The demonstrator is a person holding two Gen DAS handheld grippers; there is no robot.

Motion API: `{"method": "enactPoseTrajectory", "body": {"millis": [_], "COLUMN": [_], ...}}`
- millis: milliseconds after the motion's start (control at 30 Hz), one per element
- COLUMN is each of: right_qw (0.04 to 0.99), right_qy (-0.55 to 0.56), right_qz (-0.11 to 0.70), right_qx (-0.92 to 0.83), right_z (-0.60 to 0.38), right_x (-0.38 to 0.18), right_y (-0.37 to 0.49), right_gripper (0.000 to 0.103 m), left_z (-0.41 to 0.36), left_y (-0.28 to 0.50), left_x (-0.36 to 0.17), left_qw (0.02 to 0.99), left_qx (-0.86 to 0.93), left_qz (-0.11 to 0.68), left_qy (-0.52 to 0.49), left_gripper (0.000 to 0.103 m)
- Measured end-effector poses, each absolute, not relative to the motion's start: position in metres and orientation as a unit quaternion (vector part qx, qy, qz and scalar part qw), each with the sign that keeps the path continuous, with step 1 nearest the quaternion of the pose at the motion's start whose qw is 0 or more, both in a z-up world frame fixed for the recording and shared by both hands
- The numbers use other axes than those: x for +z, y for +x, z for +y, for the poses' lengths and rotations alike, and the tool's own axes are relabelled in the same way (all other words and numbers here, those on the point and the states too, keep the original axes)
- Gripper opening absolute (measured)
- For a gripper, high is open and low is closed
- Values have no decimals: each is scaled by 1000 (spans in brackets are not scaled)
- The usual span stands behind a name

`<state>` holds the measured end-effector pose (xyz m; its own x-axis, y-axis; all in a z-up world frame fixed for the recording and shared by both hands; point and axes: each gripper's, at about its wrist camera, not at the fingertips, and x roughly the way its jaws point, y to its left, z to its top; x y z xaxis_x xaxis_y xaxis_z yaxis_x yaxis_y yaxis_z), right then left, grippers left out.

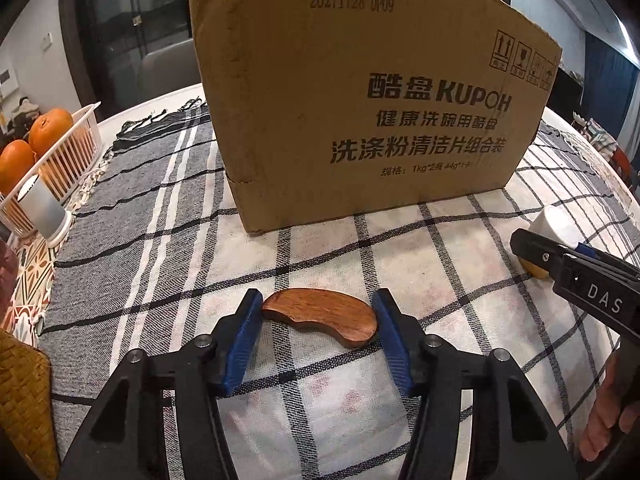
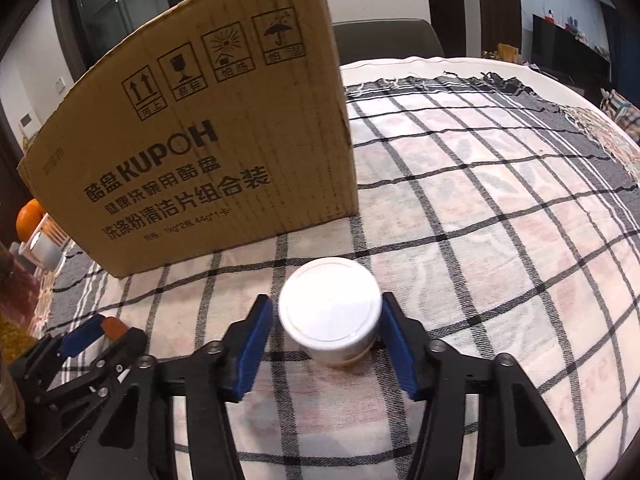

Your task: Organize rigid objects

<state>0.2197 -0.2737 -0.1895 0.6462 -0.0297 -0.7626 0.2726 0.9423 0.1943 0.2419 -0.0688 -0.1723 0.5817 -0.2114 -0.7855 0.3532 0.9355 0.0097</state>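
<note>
Nearest in the left wrist view, the left claw (image 1: pixel 318 306) brackets a curved, kidney-shaped piece of reddish-brown wood (image 1: pixel 322 316) that lies flat on the checked grey-and-white cloth covering the table (image 1: pixel 420 240). Both blue pads (image 1: pixel 246 328) stand at the ends of the wood, touching or nearly so; whether they already pinch it I cannot tell. The wood lies crosswise, ends at 9 and 3 o'clock, so taking it end to end looks like the only hold a flat piece allows.

In the right wrist view, the right claw (image 2: pixel 326 316) stands spread around a small round jar with a white lid (image 2: pixel 330 312) and an amber base. The pad at 3 o'clock is against the jar's side, while the pad at 9 o'clock leaves a narrow gap, so this grip is not yet made. The jar stands upright, which suits a sideways squeeze below the lid. What it holds cannot be seen.

Beyond both, at 12 o'clock, stands a tall brown cardboard box printed KUPOH (image 1: pixel 360 92). Its top is out of frame, so its contents are hidden; judging by the task, it is likely where the wood and jar will go, and both would have to be lifted well above its wall.

Farther off at 9 o'clock, a white slatted plastic basket (image 1: pixel 76 148) holds oranges (image 1: pixel 50 130), with a small grey-and-white cylinder (image 1: pixel 46 208) standing just before it.
</note>
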Motion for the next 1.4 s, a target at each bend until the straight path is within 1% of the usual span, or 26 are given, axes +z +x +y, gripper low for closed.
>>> {"method": "enactPoseTrajectory", "body": {"millis": [67, 333, 533, 1400], "right_qw": [896, 896, 899, 930], "right_qy": [143, 158, 157, 137], "right_qz": [411, 409, 405, 340], "right_qx": [-87, -68, -57, -26], "right_z": [-274, -283, -280, -266], "right_x": [-189, -190, -182, -100], "right_y": [219, 217, 209, 152], "right_gripper": [44, 43, 43, 43], "left_z": [-71, -73, -73, -62], "left_y": [241, 237, 227, 169], "left_x": [-172, -160, -144, -63], "left_qw": [884, 889, 900, 929], "left_qx": [-158, -152, -147, -132], "left_qz": [432, 430, 409, 345], "left_qy": [80, 49, 39, 12], "left_gripper": [56, 56, 56, 56]}}
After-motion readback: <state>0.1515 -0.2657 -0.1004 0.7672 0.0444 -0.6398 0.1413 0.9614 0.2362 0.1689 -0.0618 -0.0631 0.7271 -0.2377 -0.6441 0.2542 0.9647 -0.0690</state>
